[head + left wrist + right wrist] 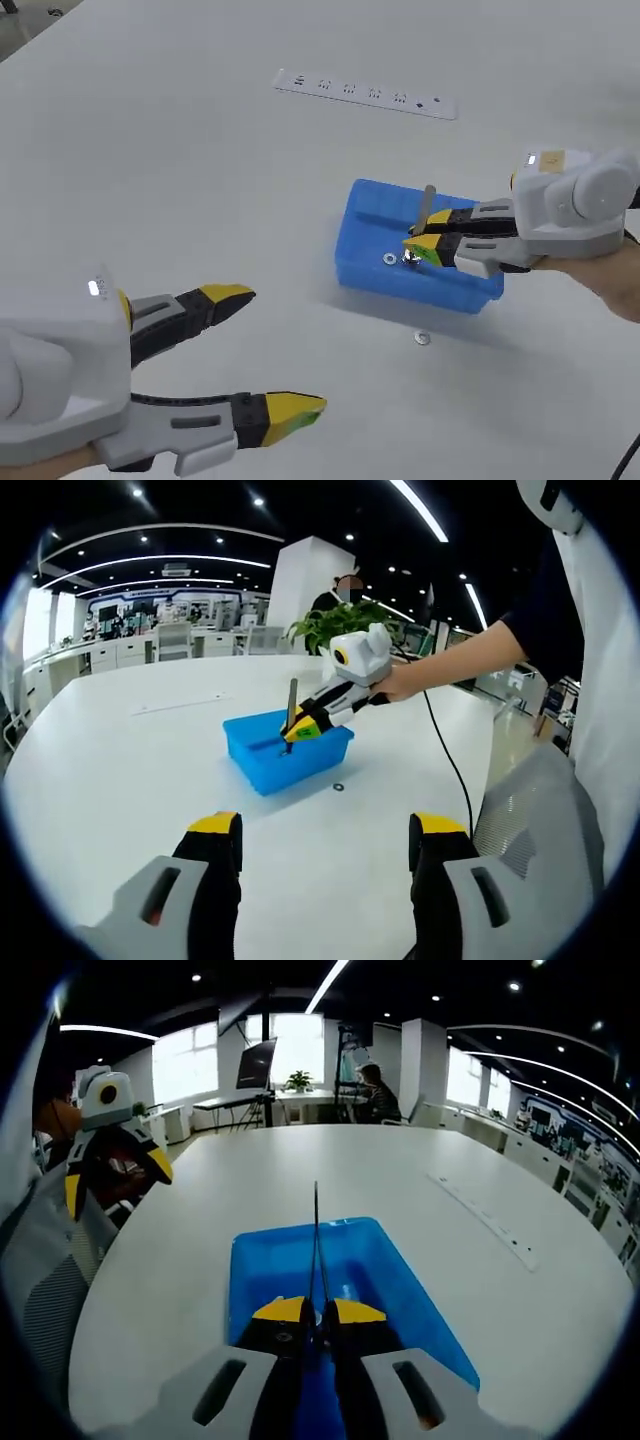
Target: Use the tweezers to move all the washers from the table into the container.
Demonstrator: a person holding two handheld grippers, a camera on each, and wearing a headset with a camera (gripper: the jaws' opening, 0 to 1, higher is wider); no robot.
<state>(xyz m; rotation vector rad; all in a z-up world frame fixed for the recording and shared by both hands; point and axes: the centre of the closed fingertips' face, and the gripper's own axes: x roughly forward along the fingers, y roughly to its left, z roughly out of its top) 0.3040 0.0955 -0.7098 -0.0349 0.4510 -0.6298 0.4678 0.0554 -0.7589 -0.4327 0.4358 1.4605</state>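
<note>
My right gripper [425,245] [317,1312] is shut on the thin metal tweezers [316,1245] and hovers over the blue container [372,198] [262,770] [250,1275]. The tweezers [428,205] tilt down toward the container floor, where a shiny washer [410,258] sits at their lower end. Another washer [389,259] lies inside beside it. One washer [422,338] [338,786] lies on the white table just in front of the container. My left gripper [282,350] [325,830] is open, holds nothing, and hangs well left of the container.
A white power strip [365,93] [485,1218] lies on the table beyond the container. A cable [445,755] trails from the right gripper toward the table edge. Bare white table spreads between my left gripper and the container.
</note>
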